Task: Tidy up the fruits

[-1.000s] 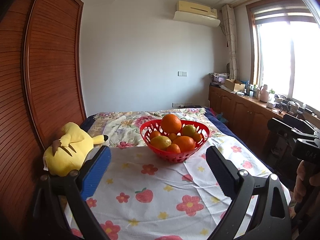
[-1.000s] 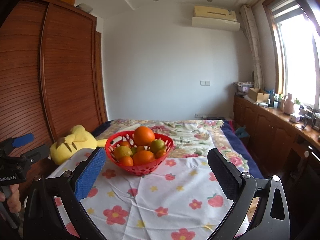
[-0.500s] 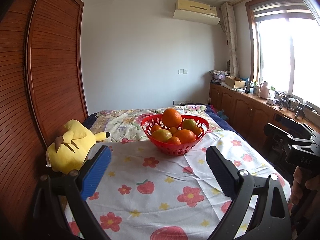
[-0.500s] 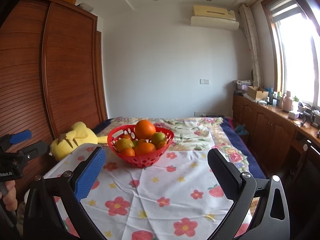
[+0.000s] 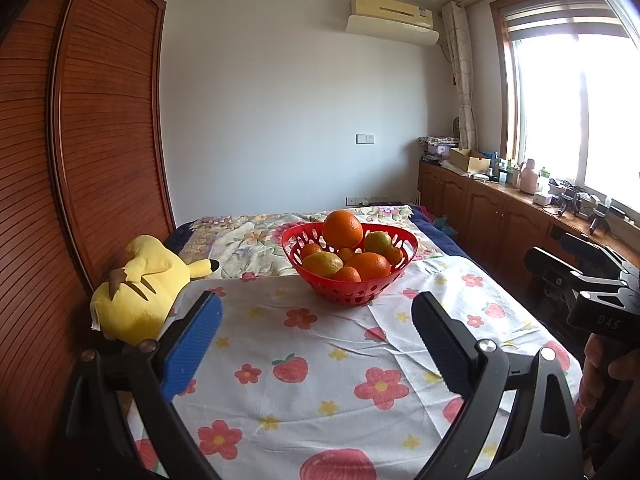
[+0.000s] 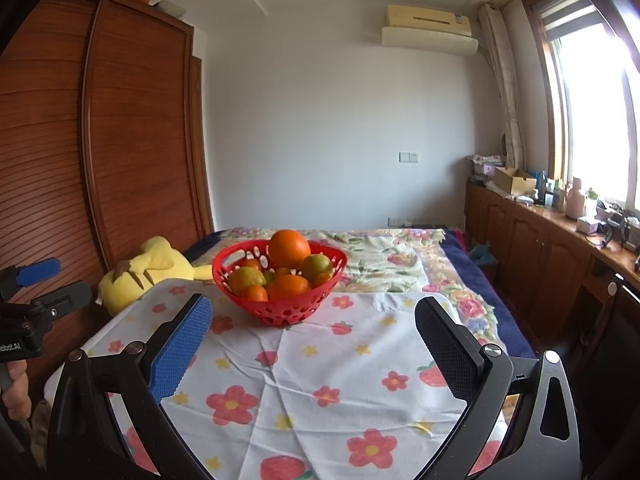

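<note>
While both tongs, left tongs [image 5: 316, 340] and right tongs [image 6: 314, 338], gape empty, fruit fills the red basket [image 6: 280, 312].

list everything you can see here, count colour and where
red perforated plastic basket: one, red, on the flowered cloth
citrus fruits: several, orange and yellow-green, heaped in the basket
white flower-print cloth: one, white with red and yellow prints, spread over the bed
yellow plush toy: one, yellow, left of the basket by the wardrobe
wooden slatted wardrobe: one, brown, left wall
air conditioner: one, cream, high on the far wall
left hand-held gripper: one, open, empty
right hand-held gripper: one, open, empty
</note>
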The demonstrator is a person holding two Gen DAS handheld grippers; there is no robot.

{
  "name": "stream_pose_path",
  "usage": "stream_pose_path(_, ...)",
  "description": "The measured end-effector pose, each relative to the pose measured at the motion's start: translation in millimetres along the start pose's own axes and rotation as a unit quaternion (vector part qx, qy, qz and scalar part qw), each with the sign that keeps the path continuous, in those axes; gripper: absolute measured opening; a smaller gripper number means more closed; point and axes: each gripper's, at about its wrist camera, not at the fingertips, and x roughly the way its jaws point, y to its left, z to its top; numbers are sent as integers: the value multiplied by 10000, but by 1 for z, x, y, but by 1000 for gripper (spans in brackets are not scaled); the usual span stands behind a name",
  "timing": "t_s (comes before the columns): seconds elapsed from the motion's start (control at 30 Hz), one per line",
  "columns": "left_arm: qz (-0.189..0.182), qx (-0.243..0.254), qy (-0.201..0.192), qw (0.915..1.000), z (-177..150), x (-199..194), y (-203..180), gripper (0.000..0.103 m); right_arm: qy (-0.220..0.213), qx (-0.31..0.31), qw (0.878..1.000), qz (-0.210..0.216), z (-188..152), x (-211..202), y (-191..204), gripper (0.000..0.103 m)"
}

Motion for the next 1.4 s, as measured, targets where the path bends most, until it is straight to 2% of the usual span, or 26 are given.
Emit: stream_pose_path(1.4,-68,32,-89,9999,1,-8,-1,96,0,-8,10000,-4,-1,-4,-1,103)
